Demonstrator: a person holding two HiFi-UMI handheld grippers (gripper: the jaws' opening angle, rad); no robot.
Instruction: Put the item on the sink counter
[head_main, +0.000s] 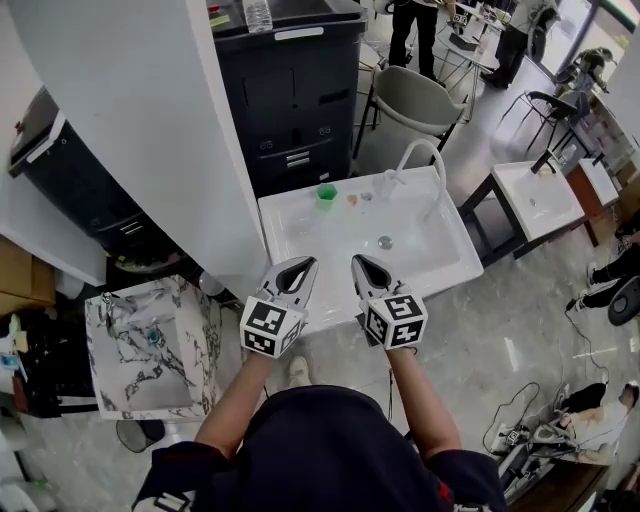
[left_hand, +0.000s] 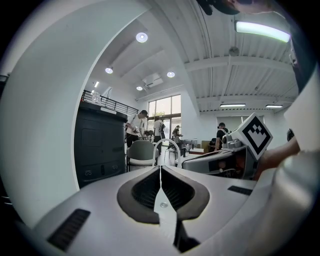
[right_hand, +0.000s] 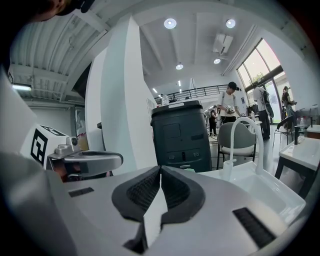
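The left gripper (head_main: 308, 264) and the right gripper (head_main: 358, 262) are hovering side by side over the near edge of the white sink counter (head_main: 300, 218), each pointing across the basin towards its far edge. In its own view, each gripper's dark ribbed pads are pressing flat against each other with nothing between them, so both are closed and carrying nothing. A green cup (head_main: 326, 194) is standing on the counter near its far left corner, and a few smaller things are lying in a row along the far edge between the cup and the curved white faucet (head_main: 425, 160); they are too small to identify, and which one is the task's item I cannot tell. The round drain (head_main: 385, 242) is showing in the middle of the basin. A dark cabinet (head_main: 290, 90) is standing just beyond the counter's far edge, with a grey chair (head_main: 415, 105) beside it. A marble-patterned basin (head_main: 130, 350) is sitting off the counter's left edge, and another white sink (head_main: 535, 195) is standing well apart to its right
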